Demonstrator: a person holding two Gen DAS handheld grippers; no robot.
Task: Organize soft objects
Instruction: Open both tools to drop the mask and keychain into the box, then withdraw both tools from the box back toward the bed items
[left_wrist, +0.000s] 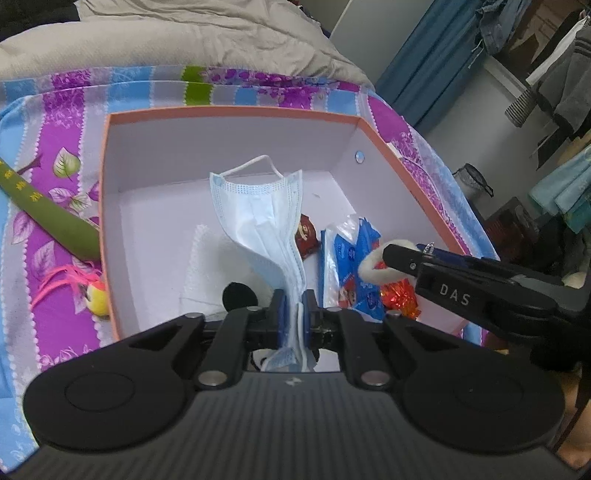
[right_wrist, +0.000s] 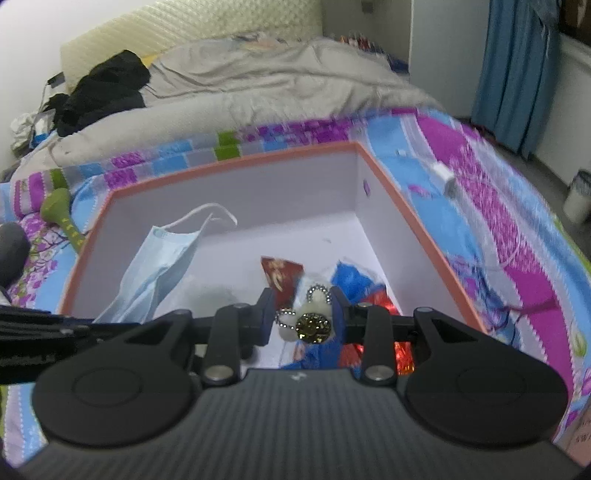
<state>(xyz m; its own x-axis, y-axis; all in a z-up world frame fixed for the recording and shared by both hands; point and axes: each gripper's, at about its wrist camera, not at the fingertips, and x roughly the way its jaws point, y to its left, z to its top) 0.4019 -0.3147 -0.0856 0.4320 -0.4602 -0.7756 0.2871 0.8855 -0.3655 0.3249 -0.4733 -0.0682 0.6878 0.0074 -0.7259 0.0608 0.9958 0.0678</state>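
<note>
- The left claw is pinching a blue face mask, its pads pressed on the folded lower end so the rest is standing up ahead of the claw, over the open box.
- Holding it by one end is likely letting the limp mask hang free for a clean drop; the box floor lies just beyond and below the claw.
- To the claw's left, outside the box wall, a green plush stick and a yellow toy with pink feathers are lying on the bed cover, not yet stowed.
- The right claw is gripping a small white plush charm on a bead chain, though blur is hiding the exact contact.
- Beneath and ahead of it, a blue tissue pack and red wrappers are already sitting in the box.
</note>
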